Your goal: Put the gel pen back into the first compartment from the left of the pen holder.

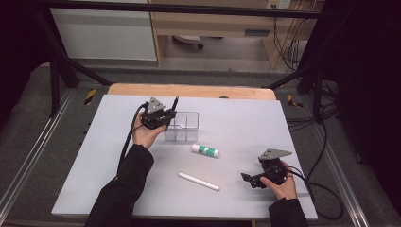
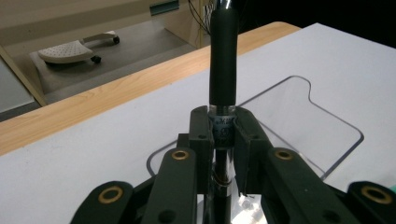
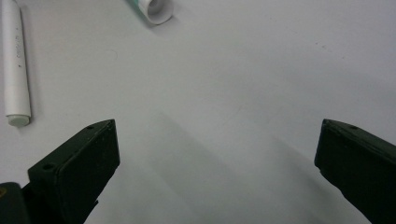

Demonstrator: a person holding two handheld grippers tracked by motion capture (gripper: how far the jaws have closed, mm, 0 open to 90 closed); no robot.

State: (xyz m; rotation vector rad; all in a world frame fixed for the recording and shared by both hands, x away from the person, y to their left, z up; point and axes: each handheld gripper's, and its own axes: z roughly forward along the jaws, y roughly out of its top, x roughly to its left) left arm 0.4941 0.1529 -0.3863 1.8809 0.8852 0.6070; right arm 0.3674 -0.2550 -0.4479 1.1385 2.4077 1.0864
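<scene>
My left gripper (image 1: pixel 166 115) is shut on a black pen (image 2: pixel 223 60), which stands upright between its jaws over the clear plastic organizer box (image 1: pixel 185 126). In the left gripper view the pen's black grip rises above the pads and the box's clear wall (image 2: pixel 299 116) lies just behind. My right gripper (image 1: pixel 247 178) rests low near the table's front right, its jaws wide open with nothing between them. A white marker (image 1: pixel 198 181) lies to its left, and a white and green glue stick (image 1: pixel 205 151) lies farther back. The marker (image 3: pixel 14 60) and the glue stick (image 3: pixel 152 8) lie ahead of the right gripper (image 3: pixel 217 140).
The white tabletop (image 1: pixel 236 118) has a wooden strip (image 1: pixel 189 91) along its far edge. Black frame posts and cables (image 1: pixel 321 189) stand around the table. A chair base (image 2: pixel 74 49) sits on the floor beyond.
</scene>
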